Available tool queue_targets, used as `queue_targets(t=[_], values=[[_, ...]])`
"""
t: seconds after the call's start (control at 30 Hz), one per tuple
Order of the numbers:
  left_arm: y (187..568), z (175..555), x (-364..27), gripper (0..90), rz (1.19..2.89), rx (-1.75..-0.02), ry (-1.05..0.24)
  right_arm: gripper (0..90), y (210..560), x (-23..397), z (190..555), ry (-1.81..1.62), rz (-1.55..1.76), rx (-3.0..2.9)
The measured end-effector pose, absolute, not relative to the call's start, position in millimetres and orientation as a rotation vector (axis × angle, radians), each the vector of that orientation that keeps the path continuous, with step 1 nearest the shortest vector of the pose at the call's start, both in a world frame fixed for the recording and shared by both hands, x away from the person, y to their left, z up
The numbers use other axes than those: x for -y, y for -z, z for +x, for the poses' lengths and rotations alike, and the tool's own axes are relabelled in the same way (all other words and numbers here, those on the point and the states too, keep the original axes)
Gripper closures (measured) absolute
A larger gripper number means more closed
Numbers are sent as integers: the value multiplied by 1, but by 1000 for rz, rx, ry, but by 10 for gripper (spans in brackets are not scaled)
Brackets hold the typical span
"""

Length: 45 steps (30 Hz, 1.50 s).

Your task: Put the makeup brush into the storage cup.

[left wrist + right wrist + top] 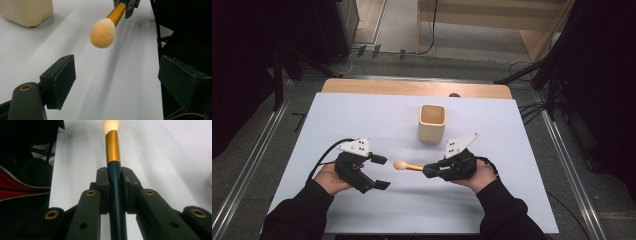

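A makeup brush with a pale fluffy head, a gold ferrule and a dark handle lies level above the white table sheet. My right gripper is shut on its dark handle, the head pointing left. In the left gripper view the brush head hangs ahead, beyond the jaws. My left gripper stands open at the left, its two pads wide apart with nothing between them. A beige square cup stands upright behind the brush, mouth up.
The white sheet covers a wooden table whose far edge shows bare. Black stands and cables crowd the floor at the right and back. Metal rails run along both sides of the table.
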<state>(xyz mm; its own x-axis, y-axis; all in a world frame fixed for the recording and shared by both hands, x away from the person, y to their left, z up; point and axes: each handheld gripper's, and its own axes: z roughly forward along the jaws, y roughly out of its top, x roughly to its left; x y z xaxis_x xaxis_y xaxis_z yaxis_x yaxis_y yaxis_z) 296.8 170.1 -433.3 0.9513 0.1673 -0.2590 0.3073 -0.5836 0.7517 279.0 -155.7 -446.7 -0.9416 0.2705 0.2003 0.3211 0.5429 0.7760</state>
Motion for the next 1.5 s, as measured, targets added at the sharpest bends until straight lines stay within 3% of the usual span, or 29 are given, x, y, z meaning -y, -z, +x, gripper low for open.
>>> queue_targets(t=[0.37, 0.73, 1.5], values=[[436, 289, -162, 144, 2297, -343, 78, 791, 447, 157, 279, 1431, -541, 2700], [435, 292, -161, 138, 2239, -315, 171, 791, 450, 154, 279, 1421, -540, 2686], [425, 299, -141, 263, 2230, -230, 173, 791, 450, 141, 276, 1402, -432, 2678]])
